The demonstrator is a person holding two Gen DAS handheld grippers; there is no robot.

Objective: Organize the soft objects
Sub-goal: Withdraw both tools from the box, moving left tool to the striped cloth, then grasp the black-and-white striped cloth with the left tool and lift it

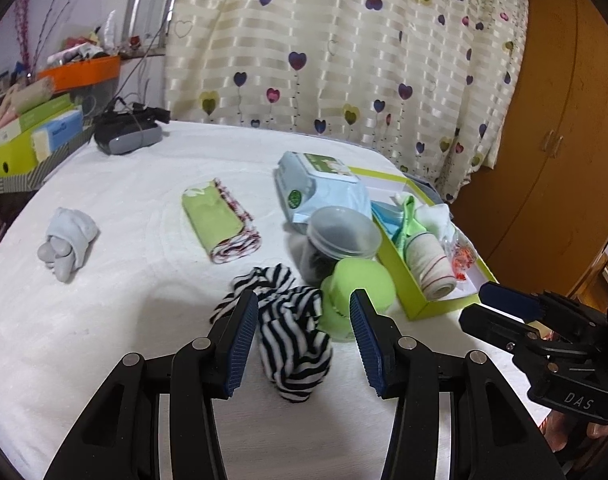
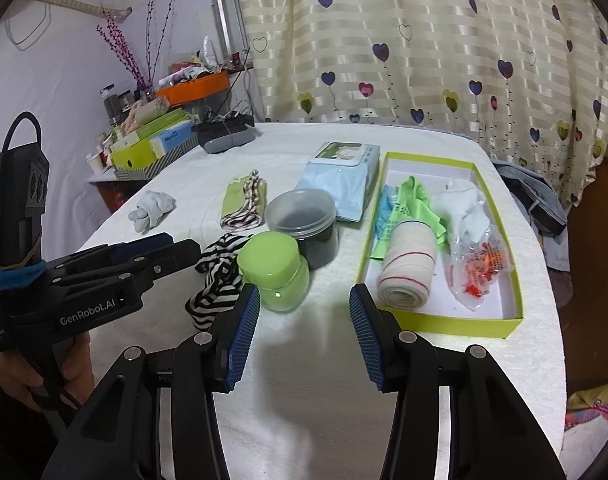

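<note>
A black-and-white striped cloth (image 1: pixel 291 344) (image 2: pixel 215 280) lies crumpled on the white tablecloth, between the spread fingers of my left gripper (image 1: pixel 304 340); the pads do not touch it. That gripper is open. My right gripper (image 2: pixel 304 336) is open too, with bare tablecloth between its fingers, just in front of a green-lidded jar (image 2: pixel 273 270). A folded green cloth (image 1: pixel 219 220) (image 2: pixel 243 200) and a balled grey-white sock (image 1: pixel 67 242) (image 2: pixel 151 206) lie farther left. The green box (image 2: pixel 500 324) at the right holds a rolled beige cloth (image 2: pixel 408 268), a green cloth and white cloth.
A dark jar with a clear lid (image 2: pixel 304 224) and a wipes pack (image 2: pixel 340 180) stand beside the box. A grey-black device (image 1: pixel 125 132) sits at the far corner. Stacked boxes and an orange tray (image 2: pixel 193 88) fill a side shelf. A heart-patterned curtain hangs behind.
</note>
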